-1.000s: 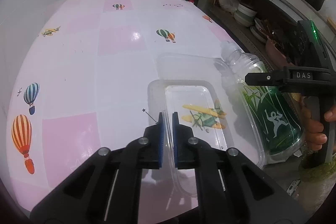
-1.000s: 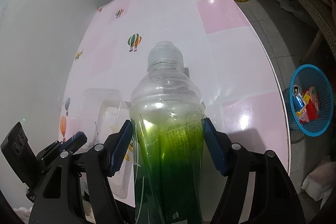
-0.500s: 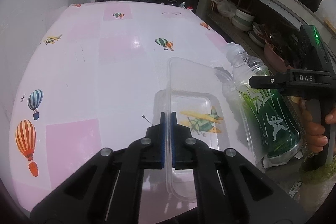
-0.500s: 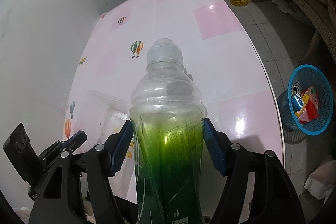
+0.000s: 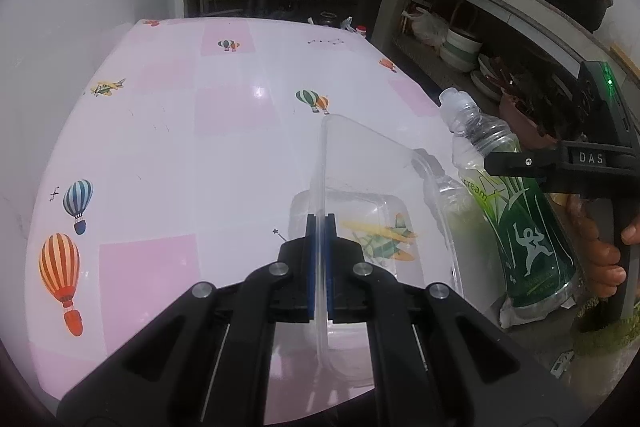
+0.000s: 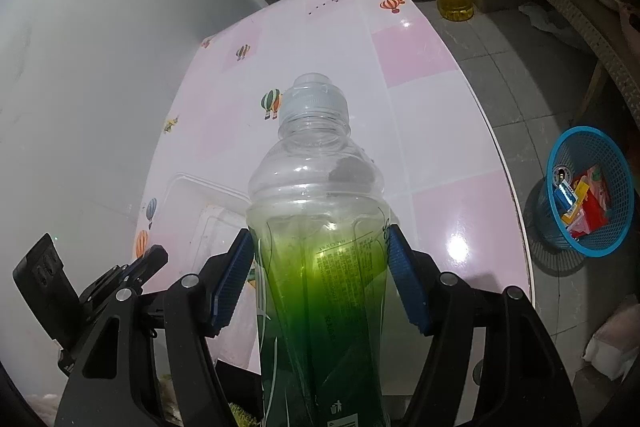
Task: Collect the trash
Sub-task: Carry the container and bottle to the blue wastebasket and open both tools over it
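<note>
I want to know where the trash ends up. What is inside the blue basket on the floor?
The blue basket holds colourful wrappers or cartons, red, yellow and blue, plus a round can-like top. Anything beneath that top layer is covered.

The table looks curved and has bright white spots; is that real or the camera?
Camera: in the left wrist view the fisheye bows the pink table, with glare at its middle; in the right wrist view glare sits beside the green bottle, backlit and glowing.

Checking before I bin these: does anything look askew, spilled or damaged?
No spill or damage shows. The clear plastic container is tilted up on edge, its rim pinched by the left hand-held gripper. The bottle sits capped in the right hand-held gripper.
</note>
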`<move>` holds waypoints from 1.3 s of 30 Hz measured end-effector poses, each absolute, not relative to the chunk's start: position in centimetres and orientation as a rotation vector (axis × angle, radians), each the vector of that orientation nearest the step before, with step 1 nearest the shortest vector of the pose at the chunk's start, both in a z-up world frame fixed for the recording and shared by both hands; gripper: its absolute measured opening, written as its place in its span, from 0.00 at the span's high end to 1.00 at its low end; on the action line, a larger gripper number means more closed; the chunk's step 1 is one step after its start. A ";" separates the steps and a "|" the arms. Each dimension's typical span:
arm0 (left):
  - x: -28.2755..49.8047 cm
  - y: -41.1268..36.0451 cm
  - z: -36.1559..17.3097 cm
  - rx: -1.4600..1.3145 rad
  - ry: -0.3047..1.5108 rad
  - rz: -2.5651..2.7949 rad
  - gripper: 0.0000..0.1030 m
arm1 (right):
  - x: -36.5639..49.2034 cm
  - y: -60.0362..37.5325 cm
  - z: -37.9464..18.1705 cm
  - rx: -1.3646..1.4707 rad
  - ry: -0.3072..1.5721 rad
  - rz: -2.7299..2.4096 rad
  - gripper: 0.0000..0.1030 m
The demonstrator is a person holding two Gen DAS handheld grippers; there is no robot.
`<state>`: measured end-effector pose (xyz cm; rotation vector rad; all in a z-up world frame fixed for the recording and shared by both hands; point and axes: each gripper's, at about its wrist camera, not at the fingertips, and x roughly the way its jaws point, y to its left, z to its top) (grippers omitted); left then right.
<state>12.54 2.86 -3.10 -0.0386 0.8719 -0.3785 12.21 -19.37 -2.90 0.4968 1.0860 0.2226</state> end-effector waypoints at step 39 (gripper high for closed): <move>13.5 -9.7 1.8 0.070 0.798 -0.646 0.98 | -3.3 -33.9 -4.0 0.872 0.807 -0.020 0.37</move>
